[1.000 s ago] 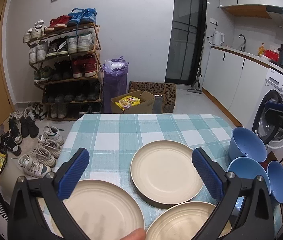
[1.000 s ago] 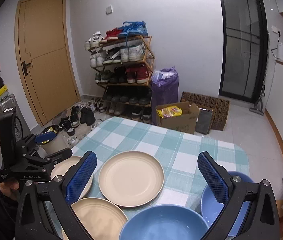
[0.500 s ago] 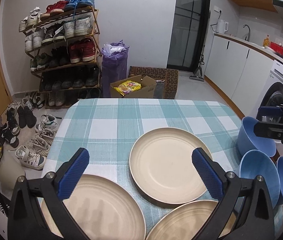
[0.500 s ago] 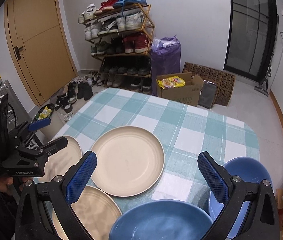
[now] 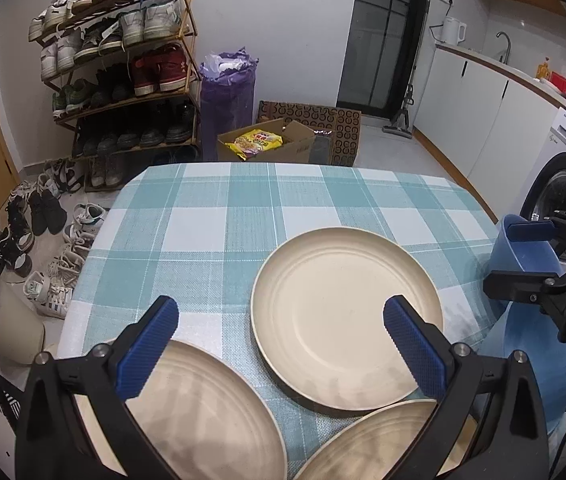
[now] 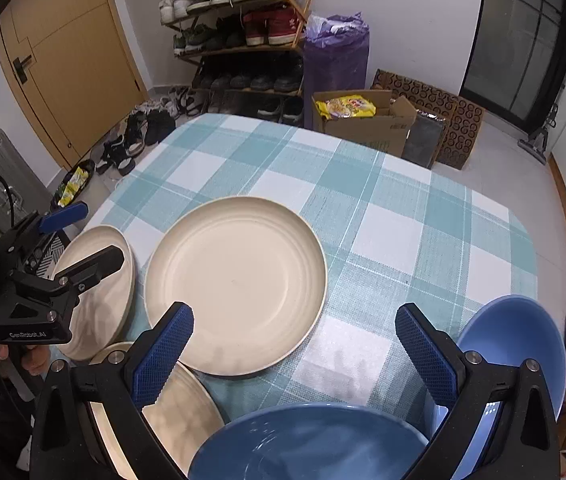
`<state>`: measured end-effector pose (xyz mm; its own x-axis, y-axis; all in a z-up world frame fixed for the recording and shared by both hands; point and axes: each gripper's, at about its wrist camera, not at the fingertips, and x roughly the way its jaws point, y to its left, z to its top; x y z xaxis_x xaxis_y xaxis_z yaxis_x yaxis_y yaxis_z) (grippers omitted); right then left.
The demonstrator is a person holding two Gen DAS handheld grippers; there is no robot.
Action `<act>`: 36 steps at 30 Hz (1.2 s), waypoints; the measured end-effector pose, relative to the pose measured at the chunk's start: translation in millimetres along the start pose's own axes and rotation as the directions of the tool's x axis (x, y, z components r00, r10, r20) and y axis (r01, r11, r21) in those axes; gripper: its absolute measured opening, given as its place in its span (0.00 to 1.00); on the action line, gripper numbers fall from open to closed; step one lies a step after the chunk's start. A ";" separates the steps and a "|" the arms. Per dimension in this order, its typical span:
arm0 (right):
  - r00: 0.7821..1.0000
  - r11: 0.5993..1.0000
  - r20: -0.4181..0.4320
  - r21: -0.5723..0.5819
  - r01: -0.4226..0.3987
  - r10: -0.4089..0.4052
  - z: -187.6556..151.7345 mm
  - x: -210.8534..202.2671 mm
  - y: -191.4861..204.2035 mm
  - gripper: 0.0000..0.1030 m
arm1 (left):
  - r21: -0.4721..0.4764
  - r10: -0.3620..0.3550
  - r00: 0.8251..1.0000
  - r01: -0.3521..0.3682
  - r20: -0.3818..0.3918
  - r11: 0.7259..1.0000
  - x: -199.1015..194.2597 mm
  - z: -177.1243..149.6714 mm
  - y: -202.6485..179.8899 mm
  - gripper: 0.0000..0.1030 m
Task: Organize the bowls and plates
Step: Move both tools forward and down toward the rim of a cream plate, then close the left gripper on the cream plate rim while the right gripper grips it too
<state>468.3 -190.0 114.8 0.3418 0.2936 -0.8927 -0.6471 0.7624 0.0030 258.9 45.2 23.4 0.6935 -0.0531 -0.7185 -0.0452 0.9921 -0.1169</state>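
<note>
Plates and bowls are all loose on the checked table, and neither tong has hold of anything. The left gripper (image 5: 279, 344) hangs with its ribbed blue pads spread wide over the near edge, straddling the gap between two round cream plates. The right gripper (image 6: 291, 348) is likewise spread, poised above the rim of the nearest glossy blue bowl (image 6: 311, 444).

By my judgement this is the approach step, before any first pick. Three cream plates lie flat and apart: the middle plate (image 5: 345, 318) sits well onto the cloth, the near-left plate (image 5: 199, 412) under the left pad, and the near-right plate (image 5: 379, 440) at the bottom edge. Two more blue bowls (image 6: 523, 344) stand at the right side of the table. Stacking looks the sensible aim, so the next move calls for lowering one tong to a rim and pinching it edge-on.

The plates look like matte moulded plastic or fibre, with faint concentric rings and a low upturned lip, thin enough to grip. The bowls are deeper, smooth and shiny, likely slippery. The teal-and-white checked tablecloth (image 5: 211, 232) has a woven texture that should hold things from sliding.
</note>
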 end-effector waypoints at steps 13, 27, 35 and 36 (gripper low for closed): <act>0.986 1.000 -0.166 -0.003 0.000 -0.001 1.9 51.8 -1.8 0.99 | 0.014 0.016 0.997 -0.014 -0.079 1.000 35.7 -6.9 -3.0 0.99; 0.960 1.000 -0.278 -0.001 -0.022 0.021 4.9 87.4 0.2 0.85 | 0.029 0.013 0.988 -0.009 -0.151 1.000 61.4 -15.0 -3.8 0.97; 0.948 1.000 -0.316 -0.002 -0.029 0.027 4.4 102.9 1.6 0.77 | 0.047 -0.002 0.983 0.011 -0.183 0.999 70.7 -17.4 -8.4 0.82; 0.946 0.999 -0.321 -0.001 -0.033 0.030 4.3 104.6 1.8 0.76 | 0.045 -0.004 0.982 0.013 -0.190 0.999 72.1 -17.9 -8.5 0.82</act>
<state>505.8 -155.5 23.4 0.0849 0.1158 -0.9896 -0.6587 0.7518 0.0315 296.5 30.9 -39.7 0.5446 -0.0779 -0.8351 -0.0033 0.9955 -0.0951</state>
